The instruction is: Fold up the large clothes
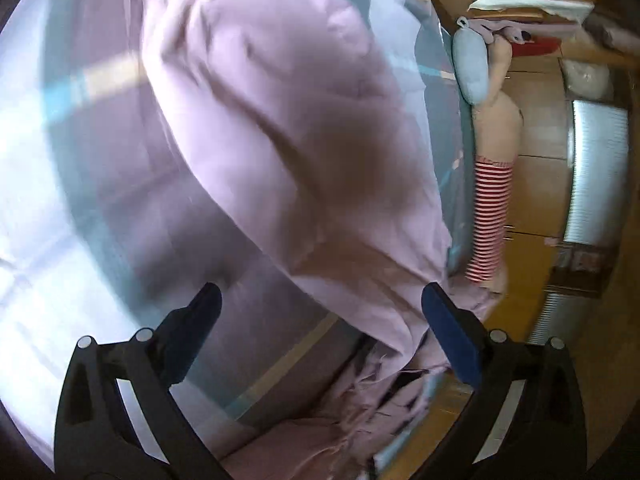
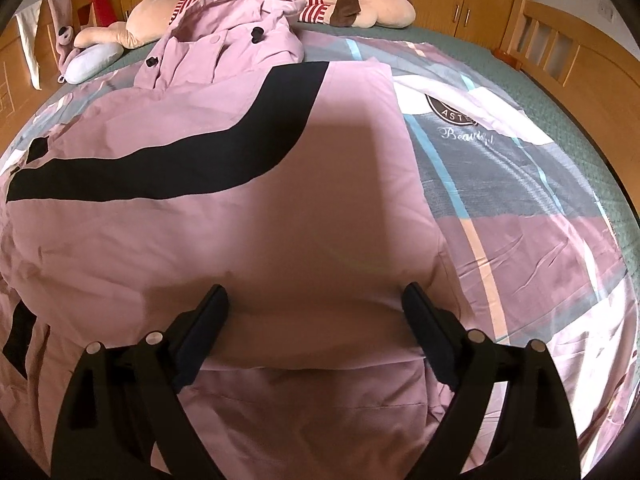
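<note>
Bed [image 2: 592,184] with plaid cover, pink jacket [image 2: 224,208], plush toy [image 2: 372,10], small pillow [image 2: 94,62]

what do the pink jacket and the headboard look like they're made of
Pink jacket: matte woven fabric, probably padded; it puffs softly and creases, with a black band across it. Headboard: wood, likely varnished, judging by its warm honey tone and slatted openings.

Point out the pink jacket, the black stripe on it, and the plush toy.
pink jacket [image 2: 320,208]: right wrist view, plain pink panel.
black stripe [image 2: 192,156]: right wrist view, middle of the band.
plush toy [image 2: 384,8]: right wrist view, cream head.
</note>
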`<state>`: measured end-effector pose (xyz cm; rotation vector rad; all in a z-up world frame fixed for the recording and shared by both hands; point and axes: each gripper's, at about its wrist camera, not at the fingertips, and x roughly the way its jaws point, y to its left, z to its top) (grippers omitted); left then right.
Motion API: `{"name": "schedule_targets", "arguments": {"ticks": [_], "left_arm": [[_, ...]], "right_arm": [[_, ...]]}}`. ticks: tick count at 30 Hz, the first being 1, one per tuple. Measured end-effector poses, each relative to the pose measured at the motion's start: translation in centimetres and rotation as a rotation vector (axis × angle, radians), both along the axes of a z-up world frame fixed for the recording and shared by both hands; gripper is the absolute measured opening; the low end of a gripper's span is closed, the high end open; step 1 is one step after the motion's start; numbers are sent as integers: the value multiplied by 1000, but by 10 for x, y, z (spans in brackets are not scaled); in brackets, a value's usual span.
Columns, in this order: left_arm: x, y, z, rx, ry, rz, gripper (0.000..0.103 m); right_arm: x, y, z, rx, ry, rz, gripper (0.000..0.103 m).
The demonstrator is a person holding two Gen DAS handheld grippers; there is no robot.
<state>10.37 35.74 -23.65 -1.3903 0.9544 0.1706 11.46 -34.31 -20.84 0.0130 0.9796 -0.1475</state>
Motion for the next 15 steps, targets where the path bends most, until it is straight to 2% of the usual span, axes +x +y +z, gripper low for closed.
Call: {"name": "schedule_targets", "arguments": {"ticks": [2, 4, 6, 8, 9, 11, 12, 13, 15], "left_arm": [[7, -1, -6, -19, -56, 1, 98], [9, -3, -7, -5, -85, 43, 72], [12, -10, -7, -21, -119, 47, 27], [14, -12, 3, -3, -187, 59, 12], [17, -12, 14, 17, -231, 69, 11], [13, -17, 44, 48, -399, 71, 10], [14, -24, 63, 67, -475, 47, 10], [16, -39, 87, 123, -531, -3, 10], [18, -69, 122, 219, -612, -98, 10]], "right_arm": [[0, 0, 0, -2, 0, 1, 90], [1, 1, 0, -4, 0, 2, 91], [1, 1, 0, -2, 1, 2, 91], [1, 1, 0, -2, 0, 2, 91], [1, 1, 0, -3, 0, 2, 91], [1, 1, 0, -4, 0, 2, 91], [1, 1, 0, -5, 0, 2, 91], [1, 1, 0, -6, 0, 3, 91], [1, 1, 0, -8, 0, 4, 91]]}}
